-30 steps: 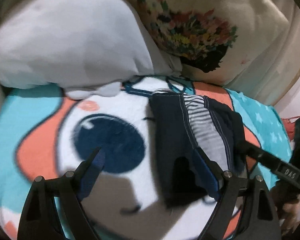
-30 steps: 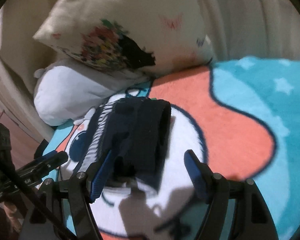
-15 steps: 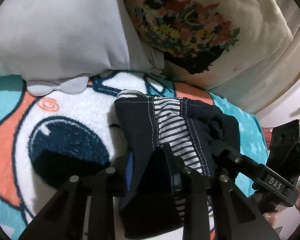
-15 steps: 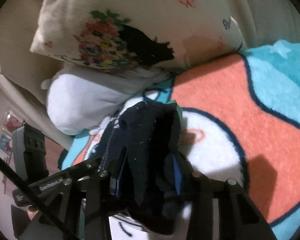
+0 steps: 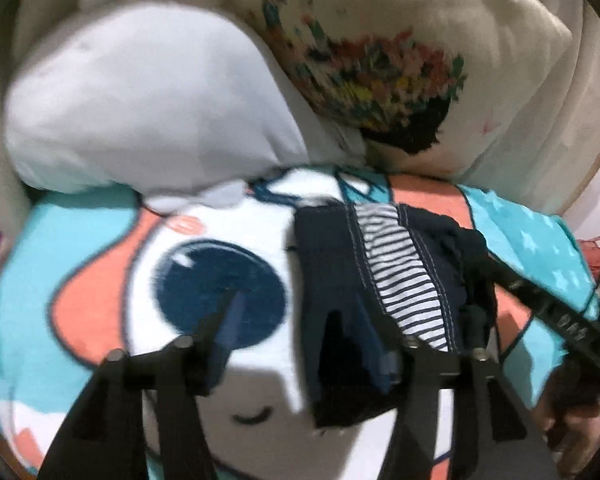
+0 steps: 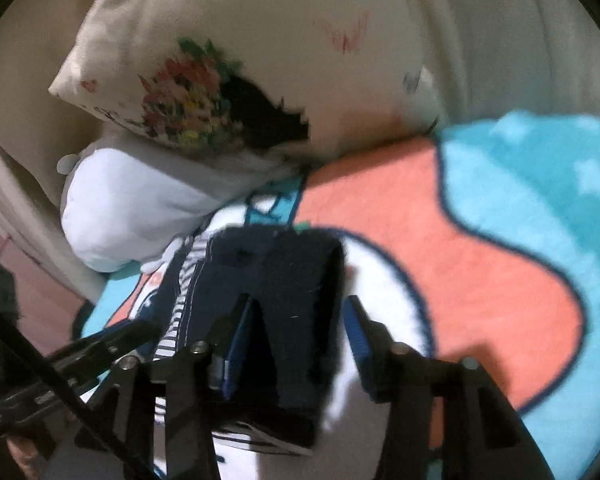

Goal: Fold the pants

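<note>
While the folded pants (image 5: 384, 280) lie on the blanket (image 5: 100, 240), left tongs (image 5: 300, 320) and right tongs (image 6: 300, 320), just reopening, stand apart, gripping nothing.

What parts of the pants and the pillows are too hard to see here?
- Pants, near end: in the left wrist view, the left gripper fingers cover it.
- Pants, underside: in the right wrist view, hidden by their own top fold, with the right gripper in front.
- Flowered pillow: print smeared by blur.
- White pillow: left wrist view, edge blurred.
</note>
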Demonstrator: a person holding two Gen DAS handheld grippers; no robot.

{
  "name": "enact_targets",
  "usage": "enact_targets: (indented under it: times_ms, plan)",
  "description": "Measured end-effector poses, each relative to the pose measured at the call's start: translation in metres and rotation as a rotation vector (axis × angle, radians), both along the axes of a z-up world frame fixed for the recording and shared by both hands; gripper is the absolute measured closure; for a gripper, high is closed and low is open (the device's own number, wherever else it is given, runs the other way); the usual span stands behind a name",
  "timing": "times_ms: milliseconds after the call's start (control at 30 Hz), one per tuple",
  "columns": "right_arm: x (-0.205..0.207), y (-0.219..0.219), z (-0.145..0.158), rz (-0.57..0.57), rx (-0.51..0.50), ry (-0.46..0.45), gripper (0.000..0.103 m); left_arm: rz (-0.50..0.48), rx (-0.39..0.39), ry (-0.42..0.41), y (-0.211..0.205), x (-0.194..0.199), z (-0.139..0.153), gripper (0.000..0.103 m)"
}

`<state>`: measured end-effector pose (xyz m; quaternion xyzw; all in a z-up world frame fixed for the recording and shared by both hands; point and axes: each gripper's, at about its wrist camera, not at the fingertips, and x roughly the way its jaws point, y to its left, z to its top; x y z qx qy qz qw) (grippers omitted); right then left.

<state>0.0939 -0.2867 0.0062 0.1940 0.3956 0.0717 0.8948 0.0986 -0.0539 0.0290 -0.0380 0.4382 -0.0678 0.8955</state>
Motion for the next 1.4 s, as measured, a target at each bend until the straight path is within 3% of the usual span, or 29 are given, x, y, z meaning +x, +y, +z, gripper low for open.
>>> enact_targets:
  times_ms: [67, 133, 233, 300, 367, 433, 500, 633, 800, 933, 1133, 1400]
  plan:
    - [-0.014, 0.001, 0.018, -0.036, -0.038, -0.063, 0.051, 0.018, 0.011, -0.023, 0.005, -0.009, 0.004, 0.043]
    - [-0.024, 0.004, 0.026, -0.034, -0.015, -0.088, 0.051, 0.033, 0.009, -0.026, 0.009, -0.017, 0.006, 0.043]
    - [-0.027, 0.014, 0.02, 0.048, 0.095, -0.083, 0.051, 0.053, 0.01, -0.036, 0.014, -0.035, 0.009, 0.038]
    - [-0.019, 0.021, 0.002, 0.084, 0.116, -0.023, 0.049, 0.071, 0.023, -0.05, 0.015, -0.045, 0.01, 0.034]
    - [-0.011, 0.025, -0.018, 0.075, 0.085, 0.055, 0.047, 0.095, 0.041, -0.049, 0.017, -0.056, 0.012, 0.033]
    - [-0.014, 0.023, -0.017, 0.035, 0.034, 0.041, 0.047, 0.107, 0.04, -0.05, 0.019, -0.064, 0.014, 0.029]
    - [-0.021, 0.02, -0.009, 0.026, 0.033, 0.023, 0.044, 0.129, 0.031, -0.071, 0.023, -0.075, 0.02, 0.017]
    - [-0.043, 0.025, 0.007, 0.009, 0.001, -0.032, 0.035, 0.179, 0.059, -0.125, 0.025, -0.092, 0.027, 0.015]
    - [-0.064, 0.04, 0.014, 0.026, -0.063, -0.044, 0.034, 0.223, 0.127, -0.184, 0.024, -0.104, 0.036, 0.008]
    - [-0.072, 0.051, 0.017, 0.041, -0.106, -0.062, 0.03, 0.252, 0.157, -0.234, 0.025, -0.113, 0.042, 0.008]
    - [-0.079, 0.07, 0.016, 0.085, -0.143, -0.071, 0.026, 0.275, 0.102, -0.288, 0.036, -0.122, 0.05, 0.001]
    - [-0.083, 0.09, 0.011, 0.138, -0.179, -0.071, 0.024, 0.248, 0.014, -0.221, 0.045, -0.118, 0.041, 0.0]
